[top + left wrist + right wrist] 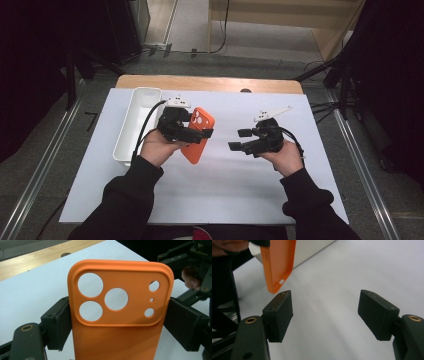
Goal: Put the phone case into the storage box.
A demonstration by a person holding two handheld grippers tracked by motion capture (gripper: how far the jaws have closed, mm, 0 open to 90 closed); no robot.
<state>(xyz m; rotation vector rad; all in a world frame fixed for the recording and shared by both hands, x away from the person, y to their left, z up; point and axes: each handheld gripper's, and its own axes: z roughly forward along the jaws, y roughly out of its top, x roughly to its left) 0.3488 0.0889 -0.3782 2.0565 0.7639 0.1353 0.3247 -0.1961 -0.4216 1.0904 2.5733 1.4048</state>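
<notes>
A person sits at a table covered by a white mat (pixel 225 190), holding a black two-jaw gripper in each hand. The left gripper (pixel 197 134) clamps an orange phone case (pixel 199 135) by its two long edges, the pads pressing on either side just below the raised camera block with its round cut-outs. The case is held up off the mat, near the middle of the table and a little to the left, its lower end angled down toward the person. A long white plastic bin (pixel 136 122) lies just to the left of that hand. The right gripper (pixel 239 140) sits well apart to the right, pointing toward the case, its jaws spread wide with nothing between them but bare mat.
</notes>
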